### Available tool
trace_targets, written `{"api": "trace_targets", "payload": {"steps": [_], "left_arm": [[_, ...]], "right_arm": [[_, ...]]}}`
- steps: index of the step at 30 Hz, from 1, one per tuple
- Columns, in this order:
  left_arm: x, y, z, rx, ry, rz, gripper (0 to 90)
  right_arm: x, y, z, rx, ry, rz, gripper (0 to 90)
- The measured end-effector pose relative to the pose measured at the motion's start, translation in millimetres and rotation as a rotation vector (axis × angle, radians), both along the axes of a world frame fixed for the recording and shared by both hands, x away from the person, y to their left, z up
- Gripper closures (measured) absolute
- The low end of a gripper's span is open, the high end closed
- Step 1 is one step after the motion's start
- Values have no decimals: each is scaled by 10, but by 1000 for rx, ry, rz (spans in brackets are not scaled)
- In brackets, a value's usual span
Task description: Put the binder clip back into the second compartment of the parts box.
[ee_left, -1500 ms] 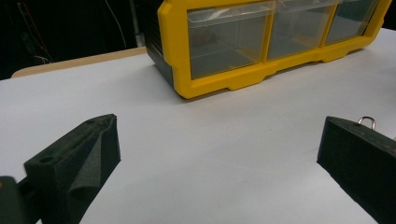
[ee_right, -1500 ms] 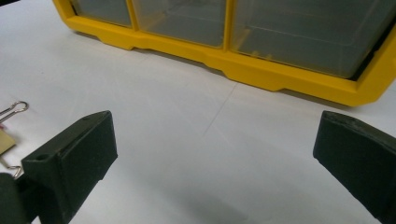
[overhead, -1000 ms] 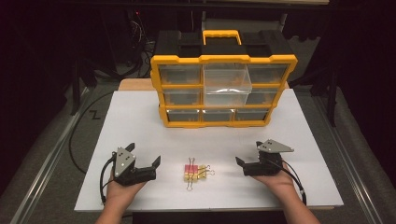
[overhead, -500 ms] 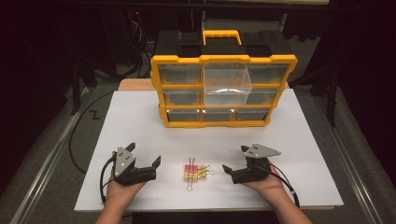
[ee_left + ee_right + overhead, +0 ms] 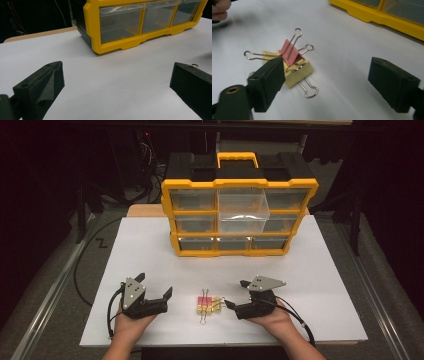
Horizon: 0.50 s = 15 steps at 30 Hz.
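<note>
The right gripper (image 5: 234, 295) has slid in leftward across the white table (image 5: 320, 270) and now sits just beside the pile of binder clips (image 5: 206, 305), jaws just been closing but still wide, nothing between them! In the right gripper view one jaw tip overlaps the pile's near edge. The yellow clip (image 5: 298, 72) runs diagonally, wire handles out both ends, with the pink clip (image 5: 290, 51) tilted on top. The left gripper (image 5: 155, 290) waits gaping, well apart.

No text, label, brand, number or sign is legible on the yellow plastic drawer organiser (image 5: 240, 205) or elsewhere.
</note>
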<state>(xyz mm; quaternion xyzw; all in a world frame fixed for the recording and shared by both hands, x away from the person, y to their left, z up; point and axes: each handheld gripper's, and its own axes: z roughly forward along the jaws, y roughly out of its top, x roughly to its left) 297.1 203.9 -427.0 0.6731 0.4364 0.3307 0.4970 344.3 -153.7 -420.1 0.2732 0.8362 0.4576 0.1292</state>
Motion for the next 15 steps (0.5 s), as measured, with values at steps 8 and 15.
{"api": "trace_targets", "payload": {"steps": [8,15], "left_arm": [[-16,15,4,2,-5,4,4],[-46,50,2,-3,-3,9,4]], "right_arm": [[-31,108,-36,-2,25,56,353],[-31,144,-60,10,56,74,483]]}}
